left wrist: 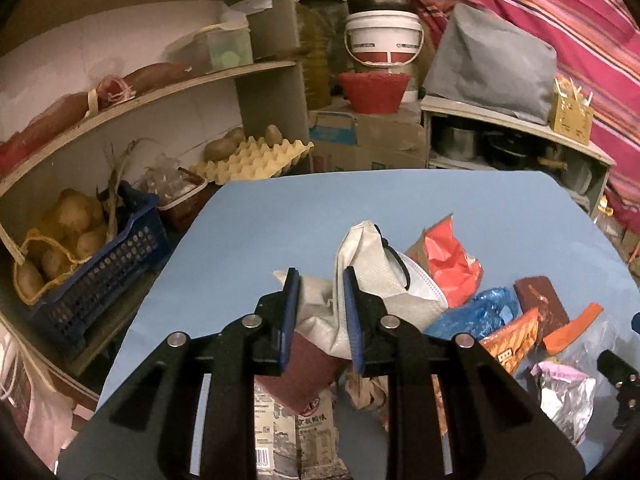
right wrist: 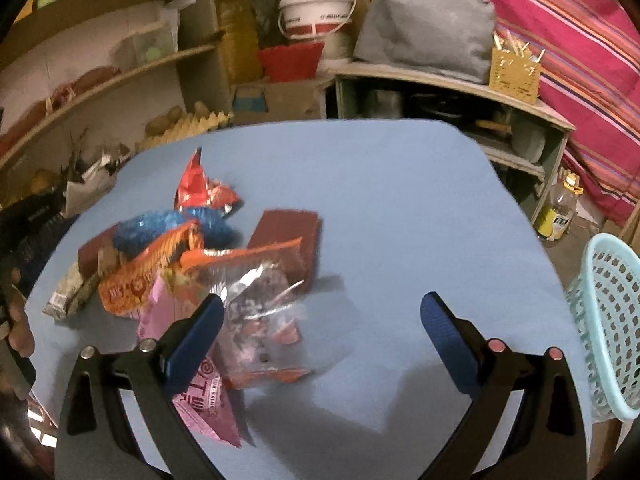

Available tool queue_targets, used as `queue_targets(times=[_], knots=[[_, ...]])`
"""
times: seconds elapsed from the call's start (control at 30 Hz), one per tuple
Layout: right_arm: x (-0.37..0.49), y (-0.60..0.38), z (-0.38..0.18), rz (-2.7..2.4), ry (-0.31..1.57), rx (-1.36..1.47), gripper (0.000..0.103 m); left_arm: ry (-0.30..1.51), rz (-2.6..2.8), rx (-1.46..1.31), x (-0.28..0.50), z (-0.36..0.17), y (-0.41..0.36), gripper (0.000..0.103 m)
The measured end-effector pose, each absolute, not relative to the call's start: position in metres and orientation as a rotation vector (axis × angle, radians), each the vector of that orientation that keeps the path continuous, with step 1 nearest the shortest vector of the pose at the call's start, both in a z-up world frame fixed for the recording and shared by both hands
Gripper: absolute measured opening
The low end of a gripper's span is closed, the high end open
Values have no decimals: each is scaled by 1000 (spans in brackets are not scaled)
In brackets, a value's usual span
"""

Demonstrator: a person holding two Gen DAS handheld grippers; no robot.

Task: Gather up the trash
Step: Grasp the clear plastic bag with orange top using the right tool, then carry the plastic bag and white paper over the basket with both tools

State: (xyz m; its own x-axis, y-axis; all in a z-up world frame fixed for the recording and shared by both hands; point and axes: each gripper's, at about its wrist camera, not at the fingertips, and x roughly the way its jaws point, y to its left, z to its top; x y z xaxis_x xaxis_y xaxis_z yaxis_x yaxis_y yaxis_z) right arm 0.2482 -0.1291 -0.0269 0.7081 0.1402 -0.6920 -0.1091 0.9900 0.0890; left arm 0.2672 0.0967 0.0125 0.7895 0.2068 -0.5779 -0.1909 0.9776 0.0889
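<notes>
1. The left gripper point(left wrist: 320, 280) is narrowed onto a fold of a pale fabric pouch point(left wrist: 360, 264), its blue pads pinching only a thin ridge of cloth. That small bite is, in my judgement, the first risk: the limp pouch could slide out under its own weight.
2. A white face mask point(left wrist: 424, 284) lies against the pouch, its black strap looped over it. If the strap snags, the mask may drag along and drop off the table point(left wrist: 280, 216).
3. The right gripper point(right wrist: 320, 316) stands wide with nothing between its pads, above a clear crinkly wrapper point(right wrist: 260, 300) and a pink packet point(right wrist: 204, 408). Closing here likely catches several slippery films at once, and one could slip free.
4. The rest of the trash sits heaped left of centre on the table: an orange bag point(right wrist: 136, 276), a blue wrapper point(right wrist: 160, 226), a red wrapper point(right wrist: 200, 188). Pulling one piece may scatter the others.
5. The pale blue basket point(right wrist: 608, 328) stands beside the table's right edge; light wrappers released too early could miss it.
</notes>
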Motion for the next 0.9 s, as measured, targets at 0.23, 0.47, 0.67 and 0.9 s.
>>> queue_targets(times=[0.23,0.47,0.67,0.9], knots=[[253,-110,-40,162,813,1,96,617,203,31,262,14,96,21],[261,-102,-46,194,831,3,61,624,202,23,261,13,99,21],[261,-108,-42,225,808,20,40,626,195,14,266,13,97,21],[257,-137,-29,214,773,36,26,612,137,9,266,18,74,21]])
